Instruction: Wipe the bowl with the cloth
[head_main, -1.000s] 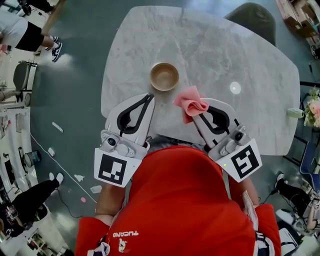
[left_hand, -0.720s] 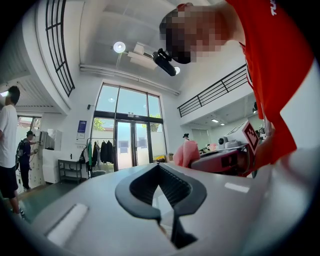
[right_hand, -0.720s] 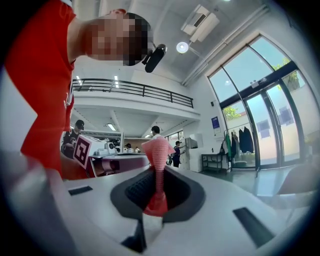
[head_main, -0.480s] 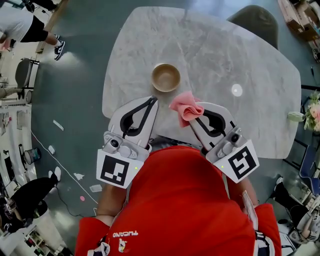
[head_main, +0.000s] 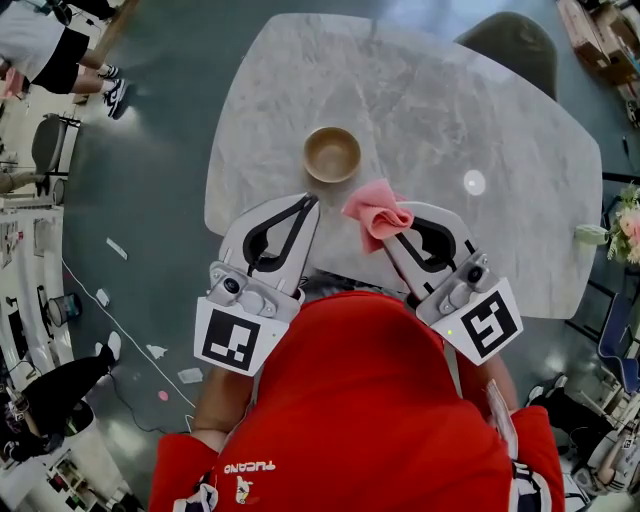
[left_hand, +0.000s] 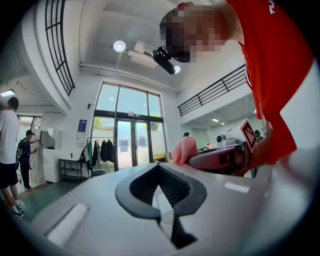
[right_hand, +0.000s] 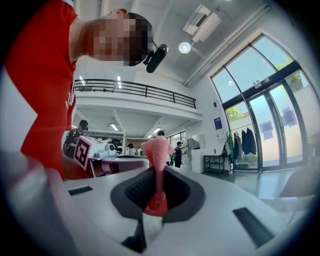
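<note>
Pink cloth (head_main: 376, 212) pinched — right hand-held gripper (head_main: 393, 228), bowl (head_main: 332, 153) apart

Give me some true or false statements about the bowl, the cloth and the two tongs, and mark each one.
1. The right tongs are shut on the pink cloth. True.
2. The cloth lies inside the bowl. False: the cloth hangs bunched in the right tongs, on the person's side of the bowl and apart from it.
3. The left tongs are shut with nothing between them. True.
4. The bowl stands on the floor. False: it stands on the marble table, just beyond the tips of both tongs.
</note>
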